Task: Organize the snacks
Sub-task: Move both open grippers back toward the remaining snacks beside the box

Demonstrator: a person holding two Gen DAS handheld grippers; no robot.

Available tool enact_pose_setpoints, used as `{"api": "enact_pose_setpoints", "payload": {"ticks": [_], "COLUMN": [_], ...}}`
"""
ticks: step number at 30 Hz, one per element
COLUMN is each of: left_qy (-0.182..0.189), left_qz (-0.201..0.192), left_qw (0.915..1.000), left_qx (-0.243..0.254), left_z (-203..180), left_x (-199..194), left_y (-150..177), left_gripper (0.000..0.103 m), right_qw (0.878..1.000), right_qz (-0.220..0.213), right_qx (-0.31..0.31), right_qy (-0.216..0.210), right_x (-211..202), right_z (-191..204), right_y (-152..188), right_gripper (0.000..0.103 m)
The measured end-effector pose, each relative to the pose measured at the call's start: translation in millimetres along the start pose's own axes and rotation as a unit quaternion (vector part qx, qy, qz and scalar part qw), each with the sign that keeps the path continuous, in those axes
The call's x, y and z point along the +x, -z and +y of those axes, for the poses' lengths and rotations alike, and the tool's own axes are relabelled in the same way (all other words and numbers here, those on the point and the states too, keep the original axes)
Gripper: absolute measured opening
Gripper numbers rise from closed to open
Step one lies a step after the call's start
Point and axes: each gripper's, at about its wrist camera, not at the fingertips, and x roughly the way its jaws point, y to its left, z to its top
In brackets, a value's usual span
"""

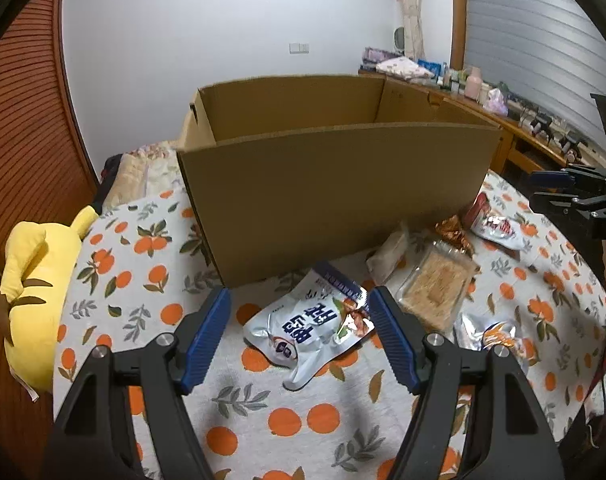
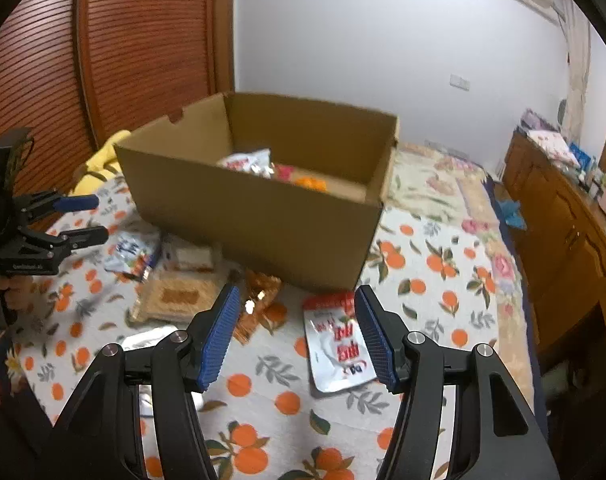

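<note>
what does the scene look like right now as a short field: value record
surface: bedspread printed with oranges
container: open cardboard box, upright on the bedspread
in box: a few snack packets
left gripper: open, empty, over the blue-and-white pouch
right gripper: open, empty, beside the red-and-white pouch
other snacks outside: clear cracker pack, amber-wrapped snack
bystander: yellow plush toy left of the box

Snack packets [image 1: 309,326] before box [image 1: 335,200], on bedspread [image 1: 151,280]
</note>
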Motion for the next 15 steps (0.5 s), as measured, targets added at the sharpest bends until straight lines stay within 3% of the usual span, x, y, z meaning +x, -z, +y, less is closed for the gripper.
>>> {"api": "enact_pose_setpoints", "payload": {"ticks": [15], "left_qy": [0.007], "left_qz": [0.054], "left_qw": [0.9985], "left_qx": [0.013], "left_z": [-0.4], "left_x": [33.8], "left_y": [3.0], "left_gripper": [0.072], "right_qw": [0.998], "right_qz": [0.056], "right_qx": [0.03], "right_qy": [0.003], "right_x": [50.1], "right_z": [-28.6], "right_y": [21.2], "right_gripper": [0.063]}}
